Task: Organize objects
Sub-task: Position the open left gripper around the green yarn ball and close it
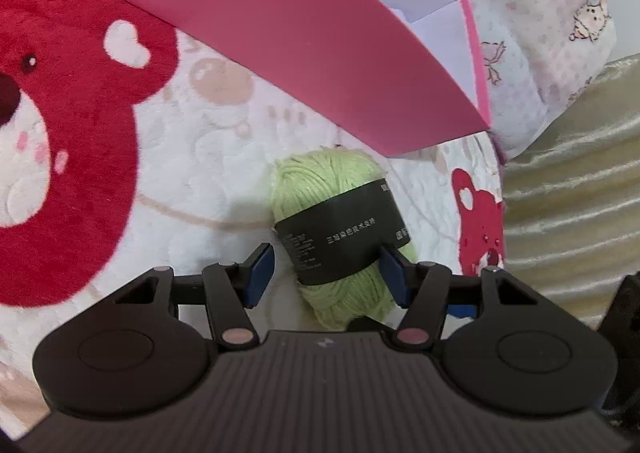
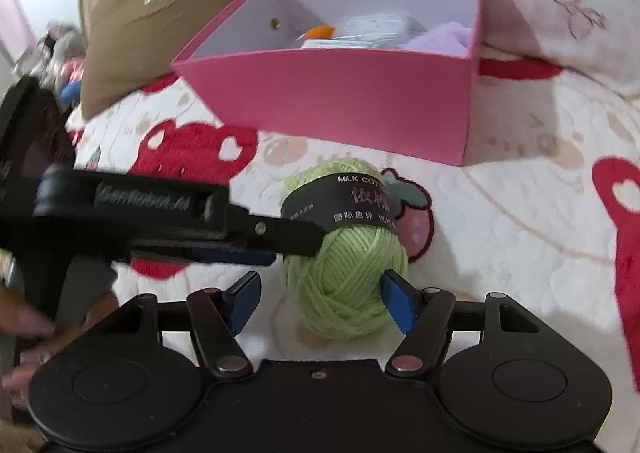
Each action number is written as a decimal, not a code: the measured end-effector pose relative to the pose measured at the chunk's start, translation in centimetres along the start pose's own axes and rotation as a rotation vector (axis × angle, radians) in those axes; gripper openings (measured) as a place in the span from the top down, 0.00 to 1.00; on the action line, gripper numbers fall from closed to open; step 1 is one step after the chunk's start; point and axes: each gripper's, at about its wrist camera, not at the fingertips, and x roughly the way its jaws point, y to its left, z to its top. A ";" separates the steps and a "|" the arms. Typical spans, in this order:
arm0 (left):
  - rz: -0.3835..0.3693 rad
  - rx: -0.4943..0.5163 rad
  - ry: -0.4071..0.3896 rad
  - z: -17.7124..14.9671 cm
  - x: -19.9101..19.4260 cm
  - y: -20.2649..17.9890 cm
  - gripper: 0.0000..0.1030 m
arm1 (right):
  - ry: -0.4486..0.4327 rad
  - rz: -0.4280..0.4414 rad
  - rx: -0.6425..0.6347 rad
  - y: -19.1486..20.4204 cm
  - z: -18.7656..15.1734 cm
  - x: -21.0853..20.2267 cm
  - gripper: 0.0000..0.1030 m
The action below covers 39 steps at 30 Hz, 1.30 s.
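Green yarn ball (image 2: 346,253), black label around it, lies on the bear-print blanket (image 2: 520,253) just before the pink box (image 2: 340,101). Left gripper (image 1: 326,273) straddles it, right pad touching the label, left pad apart. Right gripper (image 2: 320,303) likewise: one pad touching, fingers part spread.

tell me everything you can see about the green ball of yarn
The green yarn ball is a soft, light-green skein wound in thick strands, wrapped by a dark paper band printed with white text, including "MILK COT". It lies on its side on the bear-print blanket, just in front of the pink box. Both grippers straddle it; one blue pad of the right gripper touches it.
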 end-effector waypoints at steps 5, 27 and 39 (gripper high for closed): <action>0.025 0.011 0.017 -0.5 0.7 0.2 0.41 | 0.028 -0.073 -0.127 1.0 0.8 0.1 0.19; -0.098 -0.046 -0.067 -1.8 2.1 2.1 0.53 | 0.075 -0.035 -0.074 -1.2 0.1 2.0 0.39; -0.143 -0.034 -0.035 -1.3 2.4 2.4 0.53 | 0.010 -0.109 -0.125 0.6 -1.0 2.1 0.39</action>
